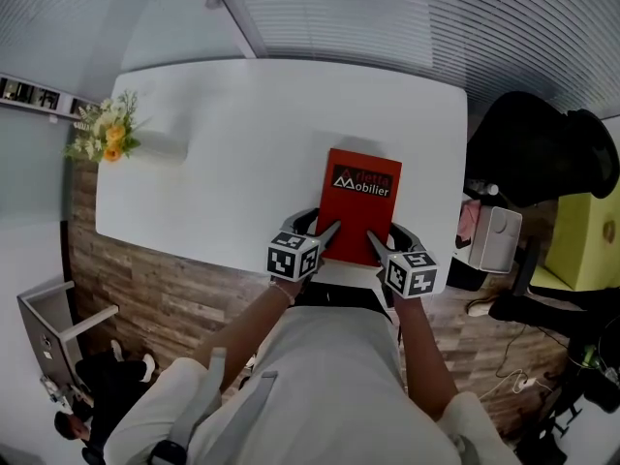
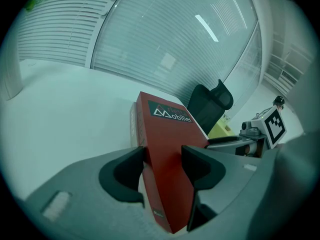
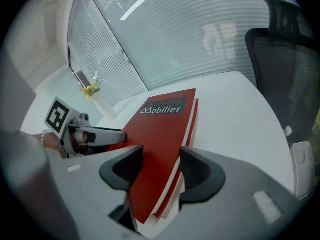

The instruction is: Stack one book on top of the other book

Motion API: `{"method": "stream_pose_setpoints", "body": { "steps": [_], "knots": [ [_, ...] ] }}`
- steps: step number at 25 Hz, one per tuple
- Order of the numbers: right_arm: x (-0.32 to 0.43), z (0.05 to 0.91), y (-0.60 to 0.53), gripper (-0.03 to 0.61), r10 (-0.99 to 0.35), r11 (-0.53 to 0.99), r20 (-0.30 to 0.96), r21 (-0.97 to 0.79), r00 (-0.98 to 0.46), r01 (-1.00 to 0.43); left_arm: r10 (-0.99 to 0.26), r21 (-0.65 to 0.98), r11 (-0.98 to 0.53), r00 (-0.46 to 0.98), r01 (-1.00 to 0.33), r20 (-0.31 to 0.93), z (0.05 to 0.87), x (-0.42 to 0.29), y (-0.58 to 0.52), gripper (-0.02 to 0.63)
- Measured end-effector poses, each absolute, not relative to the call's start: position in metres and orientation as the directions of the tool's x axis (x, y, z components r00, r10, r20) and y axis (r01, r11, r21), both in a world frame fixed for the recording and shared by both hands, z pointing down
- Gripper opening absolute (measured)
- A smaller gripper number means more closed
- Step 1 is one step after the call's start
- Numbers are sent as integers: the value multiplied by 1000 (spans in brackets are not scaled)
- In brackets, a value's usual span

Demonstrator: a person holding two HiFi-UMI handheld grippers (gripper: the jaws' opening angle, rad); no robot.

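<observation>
With the left claw [image 2: 162, 160] and right claw [image 3: 161, 160] each pinching the red book [image 1: 363, 201] between their jaws, an uneven release could land it crooked, not squarely stacked.

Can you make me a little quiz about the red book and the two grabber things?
1. True or false: the flowers stand right next to the red book.
2. What is between the jaws of the left gripper? A: a cup. B: the red book. C: nothing.
3. Check the left gripper and the right gripper. How many of them hold the book?

Key: 1 false, the flowers are far off at the table's corner. 2 B. 3 two, one on each side of the near end.
</observation>
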State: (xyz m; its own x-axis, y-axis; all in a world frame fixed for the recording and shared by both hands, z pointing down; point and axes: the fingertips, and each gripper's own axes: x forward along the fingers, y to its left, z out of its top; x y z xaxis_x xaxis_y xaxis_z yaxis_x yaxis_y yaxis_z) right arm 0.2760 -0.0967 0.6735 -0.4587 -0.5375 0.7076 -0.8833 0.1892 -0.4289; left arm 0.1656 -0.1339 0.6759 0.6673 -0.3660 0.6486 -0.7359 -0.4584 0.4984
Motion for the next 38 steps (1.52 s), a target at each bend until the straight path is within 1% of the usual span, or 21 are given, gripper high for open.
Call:
{"method": "stream_pose_setpoints", "body": {
  "steps": [11, 16, 23, 29, 31, 36, 38],
  "knots": [
    [277, 674, -99, 229, -547, 212, 694, -426, -468, -880, -365, 503, -454, 669, -735, 648, 677, 166, -135, 251],
    [278, 672, -101, 236, -551, 239, 706, -378, -445, -894, -365, 482, -476, 664, -736, 652, 674, 164, -137, 262],
    [290, 651, -110, 216, -616, 252, 681, -305, -395, -918, -415, 469, -491, 670, -734, 615, 653, 157, -147, 258],
    [293, 624, -122, 195, -666, 284, 637, -263, -387, -922, -490, 438, -516, 673, -736, 555, 621, 156, -162, 210],
    [293, 613, -126, 187, -685, 303, 619, -237, -384, -923, -513, 429, -528, 677, -733, 528, 608, 156, -167, 206],
    [292, 581, -135, 149, -731, 337, 565, -190, -383, -922, -557, 390, -568, 687, -725, 466, 575, 156, -175, 151],
    [292, 568, -138, 141, -749, 345, 540, -178, -384, -922, -569, 376, -583, 693, -720, 443, 563, 156, -177, 141]
  ]
}}
